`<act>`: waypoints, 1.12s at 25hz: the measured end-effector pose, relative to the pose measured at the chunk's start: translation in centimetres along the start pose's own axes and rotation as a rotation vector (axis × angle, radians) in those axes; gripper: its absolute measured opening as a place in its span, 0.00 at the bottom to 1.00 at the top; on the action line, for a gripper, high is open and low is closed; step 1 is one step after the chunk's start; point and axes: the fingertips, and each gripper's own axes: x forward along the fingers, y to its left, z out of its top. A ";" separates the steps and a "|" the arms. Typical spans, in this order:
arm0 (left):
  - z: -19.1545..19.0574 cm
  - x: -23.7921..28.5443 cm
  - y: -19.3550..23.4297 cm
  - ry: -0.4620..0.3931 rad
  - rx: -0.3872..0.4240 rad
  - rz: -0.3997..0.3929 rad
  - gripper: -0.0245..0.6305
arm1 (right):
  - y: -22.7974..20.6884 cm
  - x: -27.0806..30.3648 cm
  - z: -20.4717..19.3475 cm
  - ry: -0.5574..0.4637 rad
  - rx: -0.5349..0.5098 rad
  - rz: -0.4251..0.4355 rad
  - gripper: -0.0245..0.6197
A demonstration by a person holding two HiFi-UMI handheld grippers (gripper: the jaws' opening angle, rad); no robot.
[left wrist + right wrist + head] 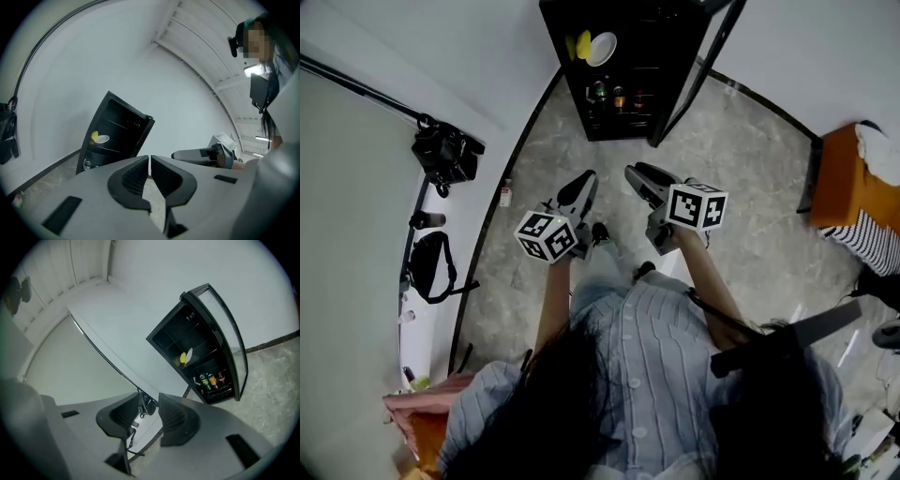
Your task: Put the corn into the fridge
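Corn rests beside a white plate inside the open fridge; left gripper clenched empty, right gripper released; the left gripper view catches its partner, the right gripper view does not

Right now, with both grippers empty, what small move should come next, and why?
Probably swing the right gripper toward the open fridge door to push it shut: the yellow corn already lies on a shelf inside, beside the white plate.

I see a black fridge, yellow corn and a white plate inside it, grey marbled floor and a blue-striped shirt before it.
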 end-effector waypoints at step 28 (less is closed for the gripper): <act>-7.3 -10.4 -12.4 -0.080 0.072 0.090 0.05 | 5.2 -11.8 -10.4 0.070 -0.090 0.144 0.12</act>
